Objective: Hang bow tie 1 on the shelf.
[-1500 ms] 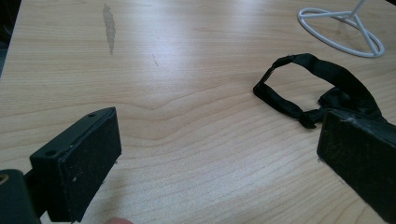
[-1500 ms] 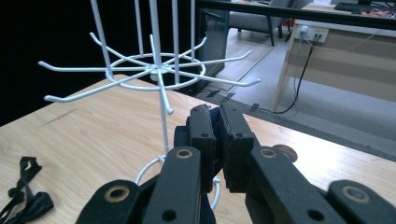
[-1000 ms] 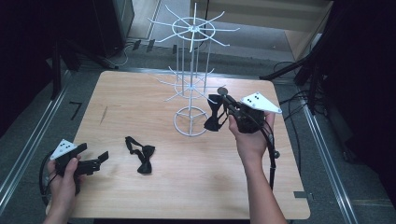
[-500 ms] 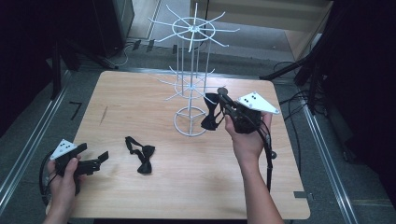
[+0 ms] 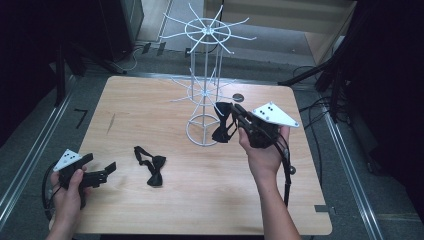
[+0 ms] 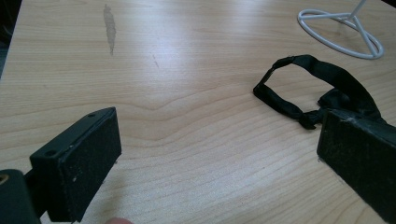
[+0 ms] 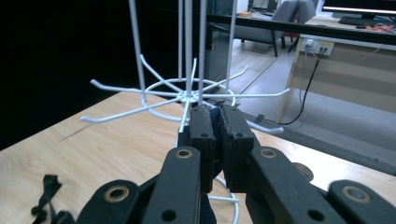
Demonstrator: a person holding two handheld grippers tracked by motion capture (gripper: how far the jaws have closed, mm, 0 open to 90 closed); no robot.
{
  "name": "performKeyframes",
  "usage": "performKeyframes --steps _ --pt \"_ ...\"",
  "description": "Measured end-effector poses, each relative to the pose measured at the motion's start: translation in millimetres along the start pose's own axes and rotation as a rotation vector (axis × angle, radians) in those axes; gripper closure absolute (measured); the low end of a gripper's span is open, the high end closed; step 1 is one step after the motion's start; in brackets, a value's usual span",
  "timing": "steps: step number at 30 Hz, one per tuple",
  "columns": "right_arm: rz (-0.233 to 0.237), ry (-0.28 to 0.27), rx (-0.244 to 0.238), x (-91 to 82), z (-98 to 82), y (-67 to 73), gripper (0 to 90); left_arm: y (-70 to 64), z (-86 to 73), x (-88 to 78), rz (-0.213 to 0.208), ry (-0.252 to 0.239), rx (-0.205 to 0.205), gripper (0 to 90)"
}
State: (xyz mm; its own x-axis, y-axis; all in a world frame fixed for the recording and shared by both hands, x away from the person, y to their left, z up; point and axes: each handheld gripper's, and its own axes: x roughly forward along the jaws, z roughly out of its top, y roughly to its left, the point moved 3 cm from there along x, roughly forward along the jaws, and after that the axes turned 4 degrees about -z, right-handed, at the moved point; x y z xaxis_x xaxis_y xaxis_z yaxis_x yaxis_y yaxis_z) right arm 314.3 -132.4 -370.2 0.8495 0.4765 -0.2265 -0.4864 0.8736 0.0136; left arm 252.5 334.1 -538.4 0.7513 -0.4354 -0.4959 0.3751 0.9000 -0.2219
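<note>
A black bow tie [image 5: 222, 127] hangs from my right gripper [image 5: 236, 111], raised beside the lower hooks of the white wire rack [image 5: 205, 131]. In the right gripper view the right gripper [image 7: 217, 116] is shut on dark fabric, just in front of a ring of rack hooks [image 7: 187, 95]. A second bow tie [image 5: 150, 165] lies flat on the wooden table [image 5: 150, 105]. My left gripper [image 5: 102, 164] rests low at the front left, to the left of that tie. Seen in the left gripper view, the left gripper [image 6: 217, 154] is open, and the lying bow tie [image 6: 317, 88] is beside its right jaw.
The rack's round base [image 6: 341, 32] stands mid-table, with a taller ring of hooks [image 5: 206, 31] above. A small dark disc [image 5: 238, 97] lies behind the rack. Metal rails [image 5: 30, 155] run along the table's sides, and cables [image 5: 320, 115] lie at the right.
My right gripper has edged slightly left toward the rack with the bow tie in it. The left gripper and the lying bow tie have stayed put.
</note>
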Motion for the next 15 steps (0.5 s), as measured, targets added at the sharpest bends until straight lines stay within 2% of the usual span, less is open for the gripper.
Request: performKeyframes --steps 5,15 --pt "0.014 0.004 -0.012 -9.4 -5.1 2.2 86.4 0.0 0.0 0.2 0.004 0.000 0.007 0.2" --pt "0.087 0.005 -0.032 -24.1 -10.0 13.5 86.4 -0.4 0.0 0.2 0.006 0.005 0.007 0.2"
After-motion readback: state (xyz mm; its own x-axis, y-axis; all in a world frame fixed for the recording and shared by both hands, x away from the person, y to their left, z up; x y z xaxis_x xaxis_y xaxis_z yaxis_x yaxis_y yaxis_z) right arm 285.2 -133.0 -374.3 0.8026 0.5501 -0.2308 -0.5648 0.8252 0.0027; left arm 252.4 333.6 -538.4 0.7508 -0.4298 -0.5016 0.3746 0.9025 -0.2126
